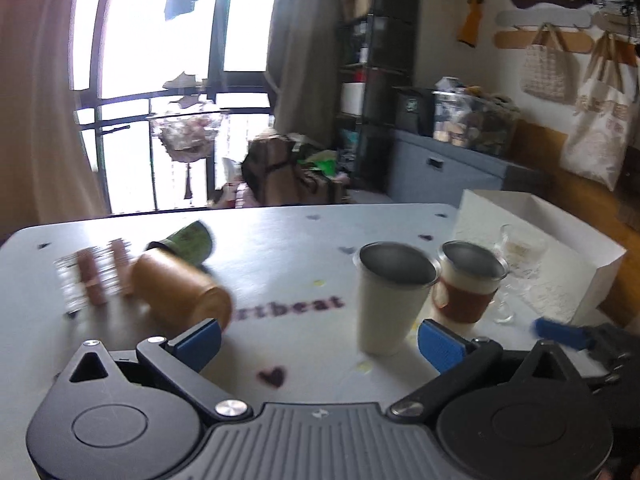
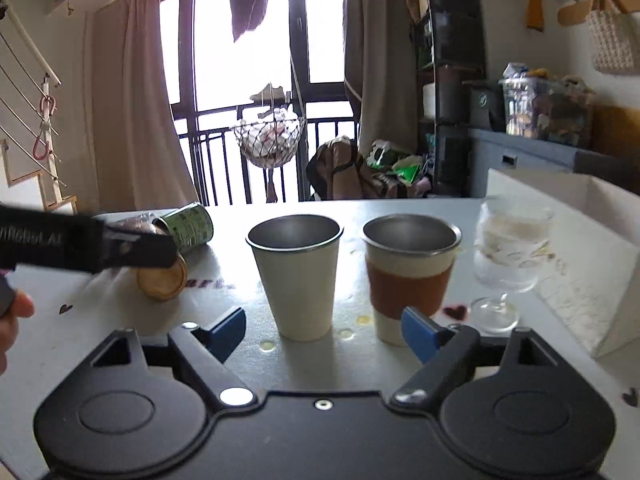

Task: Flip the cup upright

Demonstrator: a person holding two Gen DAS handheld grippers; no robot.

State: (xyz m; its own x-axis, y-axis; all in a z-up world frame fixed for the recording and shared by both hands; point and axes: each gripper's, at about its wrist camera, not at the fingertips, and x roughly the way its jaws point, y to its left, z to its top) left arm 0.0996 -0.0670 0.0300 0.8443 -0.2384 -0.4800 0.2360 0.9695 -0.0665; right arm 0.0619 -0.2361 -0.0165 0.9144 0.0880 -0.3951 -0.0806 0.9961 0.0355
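A brown cup [image 1: 180, 292] lies on its side on the white table [image 1: 280, 248], its base toward me; it also shows in the right wrist view [image 2: 162, 278]. A green cup [image 1: 190, 240] lies on its side behind it [image 2: 190, 226]. A white steel cup [image 1: 390, 296] [image 2: 296, 272] and a brown-sleeved cup [image 1: 468, 280] [image 2: 408, 272] stand upright. My left gripper [image 1: 320, 344] is open, its left fingertip close to the brown cup. My right gripper [image 2: 324, 332] is open and empty in front of the two upright cups.
A stemmed glass [image 2: 508, 256] stands right of the sleeved cup, next to a white box [image 2: 580, 248]. A clear ribbed item with brown bands [image 1: 92, 276] lies at the table's left. Window, curtains and shelves are behind the table.
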